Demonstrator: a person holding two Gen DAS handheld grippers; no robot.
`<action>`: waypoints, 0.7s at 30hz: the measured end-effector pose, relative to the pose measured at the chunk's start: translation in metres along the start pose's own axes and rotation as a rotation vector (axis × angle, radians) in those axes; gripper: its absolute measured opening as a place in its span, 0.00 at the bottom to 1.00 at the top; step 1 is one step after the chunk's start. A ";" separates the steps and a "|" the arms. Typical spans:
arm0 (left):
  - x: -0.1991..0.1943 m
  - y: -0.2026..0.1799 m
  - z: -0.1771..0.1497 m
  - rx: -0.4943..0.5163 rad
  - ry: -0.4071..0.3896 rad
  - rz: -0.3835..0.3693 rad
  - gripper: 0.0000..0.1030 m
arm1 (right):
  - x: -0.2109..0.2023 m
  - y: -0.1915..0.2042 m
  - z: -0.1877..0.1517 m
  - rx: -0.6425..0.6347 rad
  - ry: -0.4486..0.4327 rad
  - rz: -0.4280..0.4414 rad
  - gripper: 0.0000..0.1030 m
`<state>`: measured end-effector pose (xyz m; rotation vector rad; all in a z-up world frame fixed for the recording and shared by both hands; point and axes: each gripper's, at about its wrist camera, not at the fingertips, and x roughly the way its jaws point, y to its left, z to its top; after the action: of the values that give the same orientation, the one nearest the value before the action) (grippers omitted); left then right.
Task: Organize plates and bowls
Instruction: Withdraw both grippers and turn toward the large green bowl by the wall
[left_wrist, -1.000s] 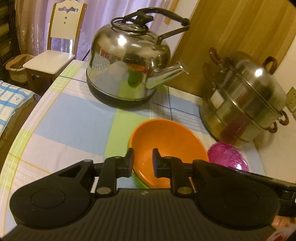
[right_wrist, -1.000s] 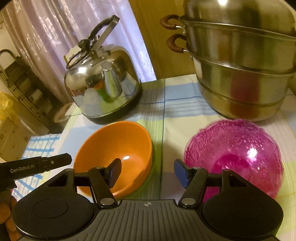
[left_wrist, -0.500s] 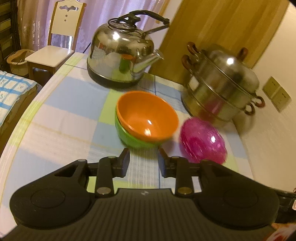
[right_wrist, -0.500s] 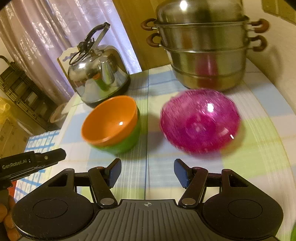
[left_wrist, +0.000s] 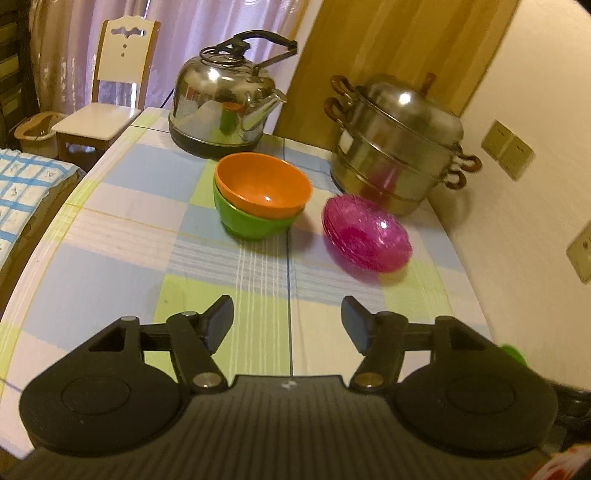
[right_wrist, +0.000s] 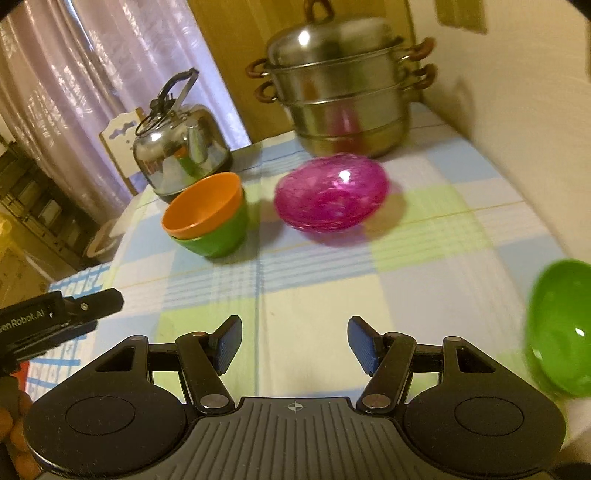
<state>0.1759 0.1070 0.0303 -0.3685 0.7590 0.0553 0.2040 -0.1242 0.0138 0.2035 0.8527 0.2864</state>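
Observation:
An orange bowl (left_wrist: 262, 186) (right_wrist: 201, 205) sits nested in a green bowl (left_wrist: 251, 225) (right_wrist: 218, 236) mid-table. To its right lie stacked pink glass dishes (left_wrist: 365, 234) (right_wrist: 332, 197). Another green bowl (right_wrist: 559, 332) lies at the right edge of the right wrist view. My left gripper (left_wrist: 287, 326) hangs over bare tablecloth well short of the bowls, its jaws opening with nothing between them. My right gripper (right_wrist: 294, 343) is open and empty too, equally far back. The left gripper's body (right_wrist: 55, 321) shows at the left of the right wrist view.
A steel kettle (left_wrist: 225, 110) (right_wrist: 181, 147) stands at the back left and a stacked steel steamer pot (left_wrist: 395, 144) (right_wrist: 343, 92) at the back right by the wall. A white chair (left_wrist: 110, 96) stands beyond the checked tablecloth (left_wrist: 129, 236).
Both grippers pulled back from the bowls, which now look smaller and farther. The left jaws went from nearly shut at the orange bowl's rim to wide apart. A second green bowl entered the right view.

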 end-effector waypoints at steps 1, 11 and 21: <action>-0.004 -0.003 -0.005 0.006 0.002 0.001 0.62 | -0.006 -0.003 -0.004 -0.005 -0.006 -0.013 0.62; -0.026 -0.039 -0.048 0.055 0.016 -0.030 0.66 | -0.057 -0.043 -0.034 0.043 -0.057 -0.094 0.66; -0.030 -0.071 -0.069 0.061 0.021 -0.052 0.66 | -0.095 -0.075 -0.047 0.086 -0.097 -0.143 0.67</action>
<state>0.1209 0.0192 0.0268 -0.3309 0.7695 -0.0205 0.1215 -0.2229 0.0300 0.2331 0.7802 0.1055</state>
